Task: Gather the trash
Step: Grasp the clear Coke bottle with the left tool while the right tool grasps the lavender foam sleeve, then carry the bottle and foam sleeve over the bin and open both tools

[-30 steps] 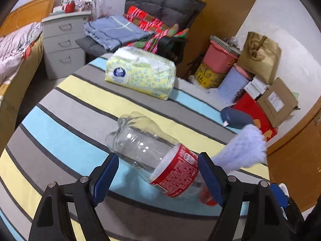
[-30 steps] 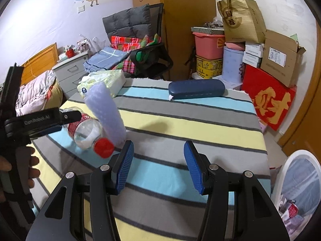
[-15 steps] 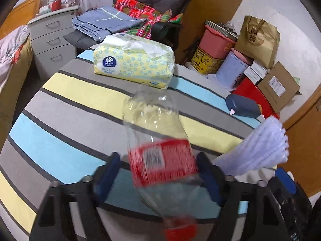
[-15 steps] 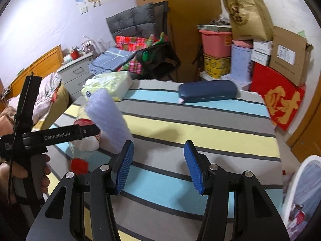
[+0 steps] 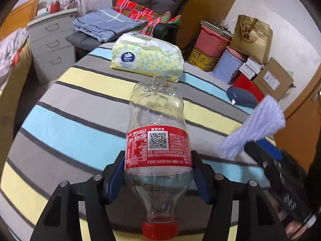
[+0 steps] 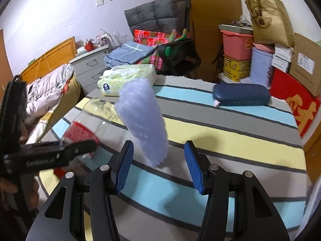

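Note:
My left gripper [image 5: 158, 172] is shut on a clear plastic bottle [image 5: 158, 120] with a red label and red cap, cap end toward the camera, held over the striped table. The bottle also shows in the right wrist view [image 6: 88, 124] at the left. A lilac bubble-wrap piece [image 6: 144, 120] stands tilted on the table just ahead of my right gripper [image 6: 158, 166], which is open and empty. The bubble wrap also shows in the left wrist view [image 5: 258, 126] at the right.
On the striped tablecloth [image 5: 70, 132] lie a yellow tissue pack [image 5: 148, 60] and a dark blue case [image 6: 240, 97]. A chair with folded clothes [image 6: 158, 46], drawers [image 5: 52, 40] and stacked boxes [image 6: 280, 46] stand behind the table.
The left gripper closed on the bottle and turned it lengthwise, lifting it. The right gripper came closer to the bubble wrap, still open.

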`<state>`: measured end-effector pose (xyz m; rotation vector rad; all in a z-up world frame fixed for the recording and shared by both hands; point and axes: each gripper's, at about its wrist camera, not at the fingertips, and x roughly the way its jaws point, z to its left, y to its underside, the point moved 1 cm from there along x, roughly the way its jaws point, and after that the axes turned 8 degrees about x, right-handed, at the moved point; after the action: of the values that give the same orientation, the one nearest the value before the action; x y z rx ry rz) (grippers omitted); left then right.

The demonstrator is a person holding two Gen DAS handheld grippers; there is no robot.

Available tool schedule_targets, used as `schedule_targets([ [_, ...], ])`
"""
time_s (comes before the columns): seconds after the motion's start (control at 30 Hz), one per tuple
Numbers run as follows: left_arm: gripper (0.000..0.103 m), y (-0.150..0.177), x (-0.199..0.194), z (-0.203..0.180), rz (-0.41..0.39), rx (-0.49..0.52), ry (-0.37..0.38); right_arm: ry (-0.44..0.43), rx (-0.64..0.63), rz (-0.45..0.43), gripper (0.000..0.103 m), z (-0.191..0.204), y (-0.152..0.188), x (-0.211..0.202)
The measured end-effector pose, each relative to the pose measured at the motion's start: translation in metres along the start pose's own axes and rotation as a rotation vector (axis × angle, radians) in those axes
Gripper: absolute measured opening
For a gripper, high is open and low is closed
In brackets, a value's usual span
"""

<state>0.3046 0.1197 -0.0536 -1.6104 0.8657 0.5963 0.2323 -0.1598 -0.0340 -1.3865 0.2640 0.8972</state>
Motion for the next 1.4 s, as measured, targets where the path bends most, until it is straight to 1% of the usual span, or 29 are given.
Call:
schedule_targets([
  [0.07, 0.062, 0.005, -0.003, 0.002, -0.005, -0.008, 0.014, 0.003, -0.004, 0.0, 0.054, 0.001, -0.001, 0.002],
  [0.13, 0.062, 0.005, -0.004, 0.005, -0.001, -0.013, 0.03, -0.012, -0.008, -0.012, 0.054, 0.003, -0.003, 0.003],
  [0.2, 0.062, 0.004, -0.004, 0.008, 0.0, -0.022, 0.023, -0.018, 0.01, -0.016, 0.054, 0.001, -0.004, 0.003],
  [0.27, 0.062, 0.001, -0.005, 0.007, -0.01, -0.004, 0.007, -0.031, 0.018, -0.005, 0.054, 0.002, -0.003, 0.005],
  [0.37, 0.07, -0.002, -0.005, 0.006, -0.027, 0.008, -0.01, -0.01, 0.003, -0.008, 0.054, 0.005, -0.002, 0.007],
  [0.4, 0.07, -0.004, -0.004, 0.006, -0.028, 0.006, -0.013, -0.003, -0.001, -0.009, 0.053, 0.005, -0.002, 0.008],
  [0.43, 0.07, -0.006, -0.003, 0.007, -0.031, -0.003, -0.02, -0.003, -0.006, -0.011, 0.048, 0.007, -0.002, 0.008],
  [0.47, 0.07, -0.008, -0.003, 0.008, -0.036, -0.002, -0.022, 0.0, -0.008, -0.01, 0.045, 0.008, -0.003, 0.009],
  [0.5, 0.07, -0.01, -0.002, 0.009, -0.037, 0.001, -0.023, 0.006, -0.009, -0.01, 0.038, 0.009, -0.003, 0.01],
  [0.53, 0.07, -0.011, 0.0, 0.01, -0.031, -0.005, -0.023, 0.008, -0.01, -0.006, 0.033, 0.01, -0.002, 0.011],
  [0.57, 0.07, -0.012, 0.001, 0.011, -0.029, -0.014, -0.014, 0.011, -0.012, -0.002, 0.033, 0.01, -0.002, 0.012],
  [0.6, 0.07, -0.012, 0.002, 0.012, -0.035, -0.022, -0.007, 0.016, -0.015, -0.004, 0.031, 0.01, -0.001, 0.011],
  [0.63, 0.063, -0.012, 0.001, 0.013, -0.041, -0.031, -0.002, 0.015, -0.021, -0.011, 0.03, 0.011, 0.0, 0.009],
  [0.67, 0.062, -0.011, 0.001, 0.013, -0.043, -0.026, -0.003, 0.01, -0.021, -0.014, 0.028, 0.01, 0.0, 0.008],
  [0.77, 0.062, -0.009, -0.001, 0.01, -0.043, -0.01, -0.019, 0.001, -0.009, -0.01, 0.027, 0.008, 0.0, 0.006],
  [0.93, 0.062, -0.005, -0.012, 0.004, -0.067, -0.005, -0.014, 0.001, 0.016, -0.032, 0.027, 0.004, 0.002, -0.004],
  [1.0, 0.062, -0.004, -0.019, -0.002, -0.081, 0.012, -0.012, -0.012, 0.038, -0.037, 0.027, 0.002, 0.002, -0.008],
  [1.07, 0.062, -0.002, -0.024, -0.009, -0.087, 0.032, -0.016, -0.003, 0.054, -0.038, 0.027, 0.0, 0.003, -0.013],
  [1.17, 0.062, 0.002, -0.034, -0.019, -0.104, 0.047, 0.005, -0.003, 0.067, -0.046, 0.027, -0.003, 0.006, -0.023],
  [1.4, 0.062, 0.013, -0.054, -0.043, -0.13, 0.081, 0.023, 0.013, 0.099, -0.092, 0.027, -0.013, 0.012, -0.048],
])
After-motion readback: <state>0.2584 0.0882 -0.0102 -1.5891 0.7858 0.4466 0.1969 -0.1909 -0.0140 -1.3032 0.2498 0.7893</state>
